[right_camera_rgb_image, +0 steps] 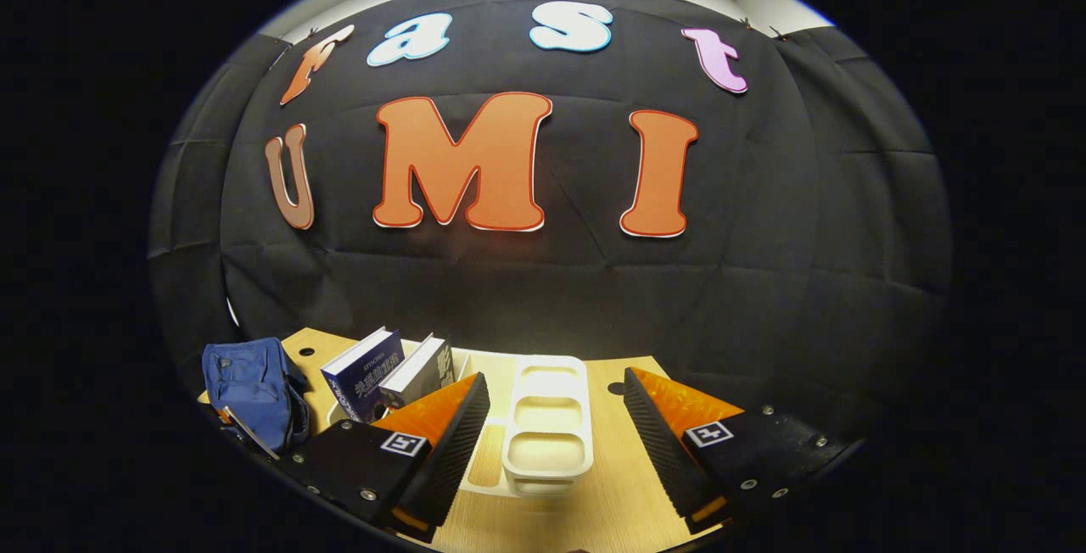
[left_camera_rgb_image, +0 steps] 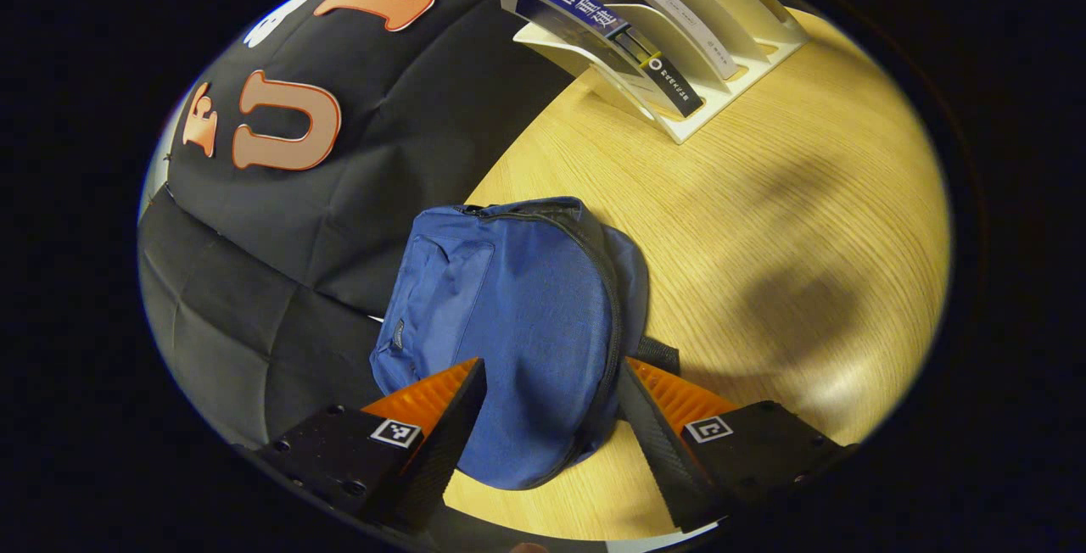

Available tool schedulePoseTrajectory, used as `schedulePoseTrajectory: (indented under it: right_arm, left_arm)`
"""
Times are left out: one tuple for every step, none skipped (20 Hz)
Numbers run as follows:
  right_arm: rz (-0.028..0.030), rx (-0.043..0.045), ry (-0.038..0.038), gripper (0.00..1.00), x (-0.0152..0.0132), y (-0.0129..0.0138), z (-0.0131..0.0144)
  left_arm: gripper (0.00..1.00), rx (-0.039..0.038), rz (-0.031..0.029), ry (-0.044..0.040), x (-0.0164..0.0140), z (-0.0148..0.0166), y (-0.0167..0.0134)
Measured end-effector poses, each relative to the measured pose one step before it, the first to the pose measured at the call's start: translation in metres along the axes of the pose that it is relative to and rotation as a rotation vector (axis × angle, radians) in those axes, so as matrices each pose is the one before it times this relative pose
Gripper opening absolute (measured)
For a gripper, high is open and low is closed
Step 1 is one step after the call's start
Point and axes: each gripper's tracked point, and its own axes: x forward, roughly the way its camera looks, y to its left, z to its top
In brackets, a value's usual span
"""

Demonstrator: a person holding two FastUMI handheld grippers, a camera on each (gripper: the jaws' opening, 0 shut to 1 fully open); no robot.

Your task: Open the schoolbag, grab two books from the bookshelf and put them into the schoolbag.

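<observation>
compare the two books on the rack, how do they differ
The dark blue book has a blue cover and spine; the grey book has a pale grey spine. The blue one sits in the rack's end slot, nearest the schoolbag; the grey one stands one slot further in. Both lean the same way, spines out.

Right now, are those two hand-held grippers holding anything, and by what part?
Nothing is held. The left hand-held gripper hangs open over the blue schoolbag; the right hand-held gripper is open before the white bookshelf.
</observation>
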Motion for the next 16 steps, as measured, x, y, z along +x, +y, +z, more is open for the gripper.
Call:
schedulePoseTrajectory:
  right_arm:
    - [0.00154, -0.00183, -0.00061, 0.95, -0.00001, 0.00142, 0.00106]
    - [0.00083, -0.00192, -0.00038, 0.95, -0.00027, 0.00071, -0.00054]
    - [0.00116, -0.00076, 0.00016, 0.95, 0.00023, 0.00087, -0.00034]
    - [-0.00052, -0.00099, -0.00125, 0.94, -0.00030, 0.00001, 0.00067]
    - [0.00134, 0.00080, 0.00000, 0.94, -0.00031, 0.00109, 0.00025]
    - [-0.00139, 0.00087, -0.00046, 0.95, 0.00080, -0.00043, -0.00090]
    - [0.00145, 0.00192, -0.00007, 0.95, 0.00019, 0.00055, 0.00047]
    - [0.00133, 0.00279, -0.00007, 0.95, -0.00001, 0.00172, 0.00058]
    - [0.00391, 0.00286, -0.00142, 0.95, 0.00025, 0.00193, 0.00051]
    - [0.00428, 0.00184, -0.00025, 0.95, 0.00061, 0.00121, -0.00040]
    - [0.00395, 0.00079, -0.00050, 0.95, 0.00031, 0.00155, -0.00014]
    - [0.00684, 0.00131, 0.00085, 0.95, -0.00004, 0.00363, 0.00072]
    - [0.00493, 0.00027, 0.00075, 0.95, 0.00007, 0.00201, 0.00025]
    - [0.00495, 0.00045, 0.00184, 0.95, -0.00033, 0.00096, -0.00143]
    - [0.00467, 0.00150, -0.00098, 0.95, -0.00045, 0.00274, 0.00059]
    - [0.00744, 0.00280, -0.00067, 0.94, -0.00034, 0.00324, 0.00148]
  left_arm:
    - [0.97, -0.00310, -0.00170, -0.00165, 0.00068, 0.00087, 0.00060]
    - [0.96, -0.00187, 0.00567, 0.00136, -0.00232, 0.00100, 0.00202]
    - [0.95, 0.00170, 0.01118, -0.01364, -0.00186, 0.00457, 0.00435]
    - [0.94, 0.00446, 0.00393, -0.00410, -0.00417, 0.00141, 0.00154]
    - [0.94, 0.00058, 0.00584, -0.01473, -0.00356, 0.00403, 0.00402]
    - [0.86, -0.00579, -0.00154, -0.01124, -0.00141, 0.00363, 0.00397]
    - [0.81, -0.00935, -0.00833, -0.00089, -0.00011, 0.00197, 0.00120]
    - [0.70, -0.01194, -0.02066, 0.00900, 0.00126, -0.00223, -0.00252]
    - [0.67, -0.00918, -0.02099, 0.01640, 0.00480, -0.00207, -0.00339]
    - [0.60, -0.01069, -0.01547, 0.01763, 0.00213, -0.00351, -0.00220]
    - [0.55, -0.00944, -0.01176, 0.01305, 0.00291, -0.00107, -0.00192]
    - [0.45, -0.00385, -0.00636, 0.00939, 0.00146, -0.00021, -0.00015]
    - [0.47, -0.00148, -0.00485, 0.00387, 0.00018, 0.00242, 0.00070]
    - [0.22, -0.00055, 0.00872, -0.00679, -0.00083, 0.00291, 0.00429]
    - [0.14, -0.00352, -0.00687, -0.00252, -0.00081, 0.00173, 0.00161]
    - [0.08, -0.00629, -0.00782, 0.00789, -0.00222, 0.00033, 0.00213]
